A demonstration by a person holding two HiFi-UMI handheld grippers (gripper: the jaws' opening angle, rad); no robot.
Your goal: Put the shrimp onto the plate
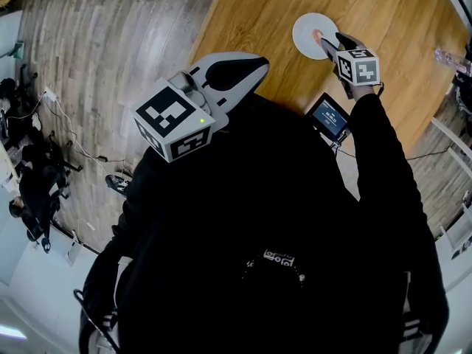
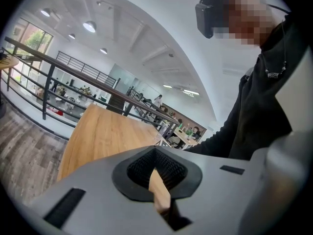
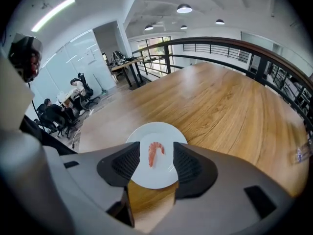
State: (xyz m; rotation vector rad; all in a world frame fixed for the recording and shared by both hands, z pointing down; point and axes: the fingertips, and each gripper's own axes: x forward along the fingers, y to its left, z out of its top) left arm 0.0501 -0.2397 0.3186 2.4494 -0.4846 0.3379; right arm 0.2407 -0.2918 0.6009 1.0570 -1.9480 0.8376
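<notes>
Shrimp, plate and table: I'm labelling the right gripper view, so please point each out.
shrimp (image 3: 152, 154), right gripper view, middle of its body.
plate (image 3: 146, 177), right gripper view, bare white part.
table (image 3: 220, 106), right gripper view, bare wood.

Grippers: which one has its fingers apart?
The right gripper, fingers spread over the plate holding the shrimp; the left gripper has them closed.

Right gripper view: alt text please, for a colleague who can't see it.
A pink shrimp lies on a round white plate on a wooden table, framed between the open jaws of the right gripper, which do not touch it. A dark railing runs behind the table, with seated people at desks at left.
</notes>
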